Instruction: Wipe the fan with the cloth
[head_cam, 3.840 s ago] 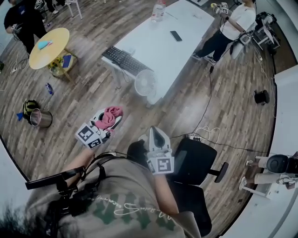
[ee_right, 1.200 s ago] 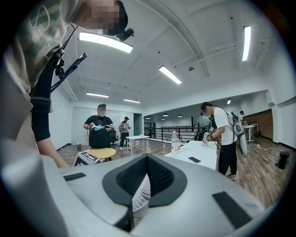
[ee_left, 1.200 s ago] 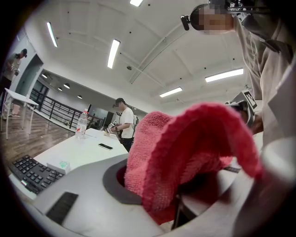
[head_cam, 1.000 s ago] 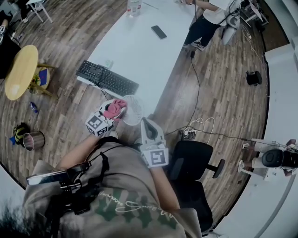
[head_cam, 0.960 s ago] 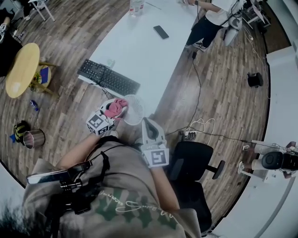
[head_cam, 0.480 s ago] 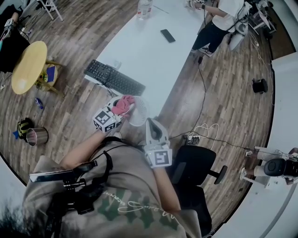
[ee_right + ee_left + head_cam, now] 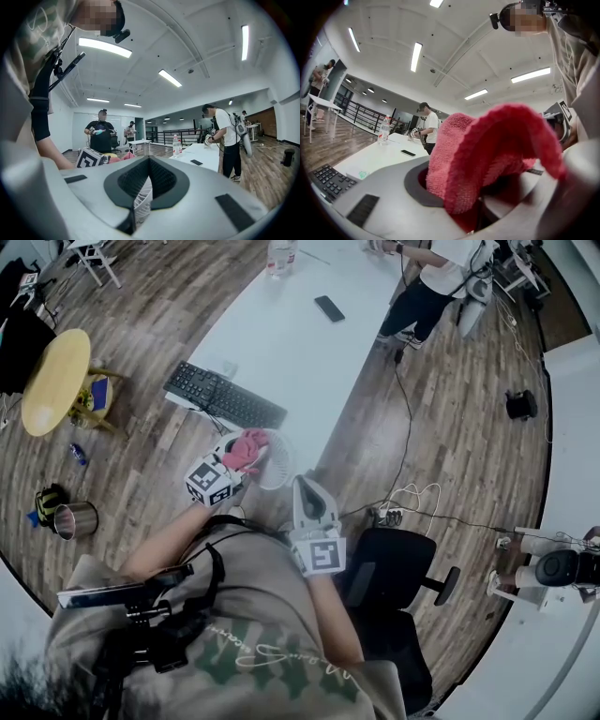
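left gripper (image 7: 234,461) clamped on pink cloth (image 7: 247,447), cloth at the fan's (image 7: 276,467) 9 o'clock rim. fan stands at white table's (image 7: 281,343) 6 o'clock edge. right gripper (image 7: 303,484) jaws closed, empty, at fan's 5 o'clock. wiping looks barely begun, most of grille left.

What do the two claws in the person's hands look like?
The left claw and the right claw are smooth, pale grey shells that taper toward the tip, with dark ribbed pads inside. Each carries a cube of black-and-white square markers. The person wears a short-sleeved khaki T-shirt with printed lettering.
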Action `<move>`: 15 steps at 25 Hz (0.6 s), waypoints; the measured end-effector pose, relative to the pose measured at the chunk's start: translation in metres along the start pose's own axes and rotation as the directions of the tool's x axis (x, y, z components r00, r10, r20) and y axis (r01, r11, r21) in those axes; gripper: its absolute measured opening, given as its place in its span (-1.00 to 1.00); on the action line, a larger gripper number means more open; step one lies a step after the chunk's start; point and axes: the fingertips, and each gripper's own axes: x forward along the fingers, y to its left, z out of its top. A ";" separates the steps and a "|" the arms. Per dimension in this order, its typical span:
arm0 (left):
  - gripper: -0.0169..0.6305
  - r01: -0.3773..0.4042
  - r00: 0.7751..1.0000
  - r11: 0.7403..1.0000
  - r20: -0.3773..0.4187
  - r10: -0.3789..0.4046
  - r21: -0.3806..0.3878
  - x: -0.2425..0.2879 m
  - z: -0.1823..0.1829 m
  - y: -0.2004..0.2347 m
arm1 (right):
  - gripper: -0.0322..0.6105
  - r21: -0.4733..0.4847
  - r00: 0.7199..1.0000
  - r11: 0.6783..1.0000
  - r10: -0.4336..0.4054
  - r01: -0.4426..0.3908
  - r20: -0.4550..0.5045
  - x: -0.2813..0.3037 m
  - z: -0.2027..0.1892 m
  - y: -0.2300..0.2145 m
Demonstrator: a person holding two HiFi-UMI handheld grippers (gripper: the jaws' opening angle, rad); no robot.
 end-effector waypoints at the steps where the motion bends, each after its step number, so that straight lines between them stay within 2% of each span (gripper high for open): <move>1: -0.53 0.001 1.000 1.000 0.001 -0.001 0.001 0.000 0.000 -0.002 | -0.87 0.002 1.000 1.000 0.000 0.000 0.001 -0.001 -0.001 0.000; 7: -0.53 -0.001 1.000 1.000 0.009 0.001 -0.019 0.006 0.002 -0.008 | -0.87 0.014 1.000 1.000 -0.008 0.008 0.013 -0.006 -0.002 -0.004; 15: -0.53 -0.016 1.000 0.999 0.024 0.016 0.034 0.007 0.008 -0.018 | -0.87 0.014 1.000 1.000 -0.017 0.017 0.011 -0.014 -0.002 -0.012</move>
